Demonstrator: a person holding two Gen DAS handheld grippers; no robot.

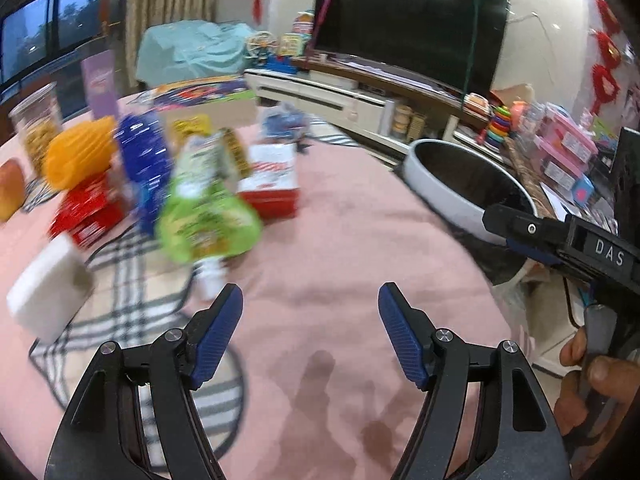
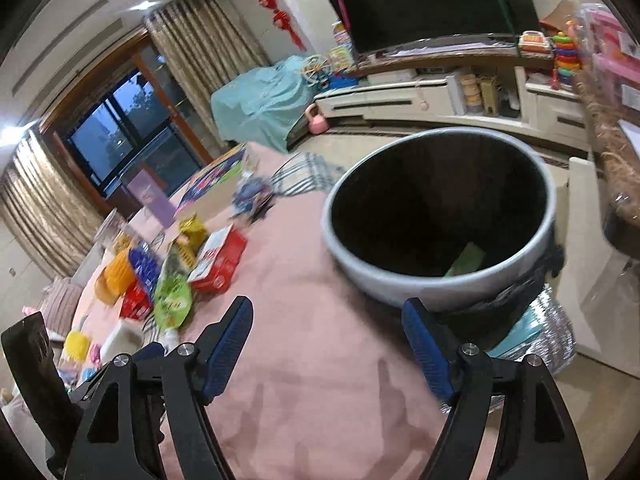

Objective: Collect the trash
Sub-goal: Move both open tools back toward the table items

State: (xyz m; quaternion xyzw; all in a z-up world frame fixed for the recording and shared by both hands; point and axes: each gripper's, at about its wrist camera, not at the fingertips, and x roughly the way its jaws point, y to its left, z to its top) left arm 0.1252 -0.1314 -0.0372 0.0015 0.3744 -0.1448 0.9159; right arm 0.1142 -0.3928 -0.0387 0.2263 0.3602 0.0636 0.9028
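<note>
A round grey trash bin [image 2: 400, 280] with a dark liner stands at the right edge of the pink-covered table [image 2: 320, 360]; a green packet [image 2: 466, 260] lies inside it. My right gripper [image 2: 326, 320] is open and empty, just short of the bin's rim. My left gripper [image 1: 310, 304] is open and empty over bare pink cloth. Ahead and left of it lies a pile of wrappers: a green pouch [image 1: 204, 216], a red and white box [image 1: 272, 184], a blue packet [image 1: 146, 160], an orange item [image 1: 78, 152] and a red box [image 1: 86, 212]. The bin [image 1: 440, 188] shows at the right in the left wrist view.
A white block [image 1: 48, 288] and a clear jar [image 1: 34, 128] stand at the table's left. A checked cloth [image 1: 128, 264] lies under the pile. Beyond the table are a TV [image 1: 408, 20] and a low cabinet. A person's hand [image 1: 588, 380] holds the other gripper's handle.
</note>
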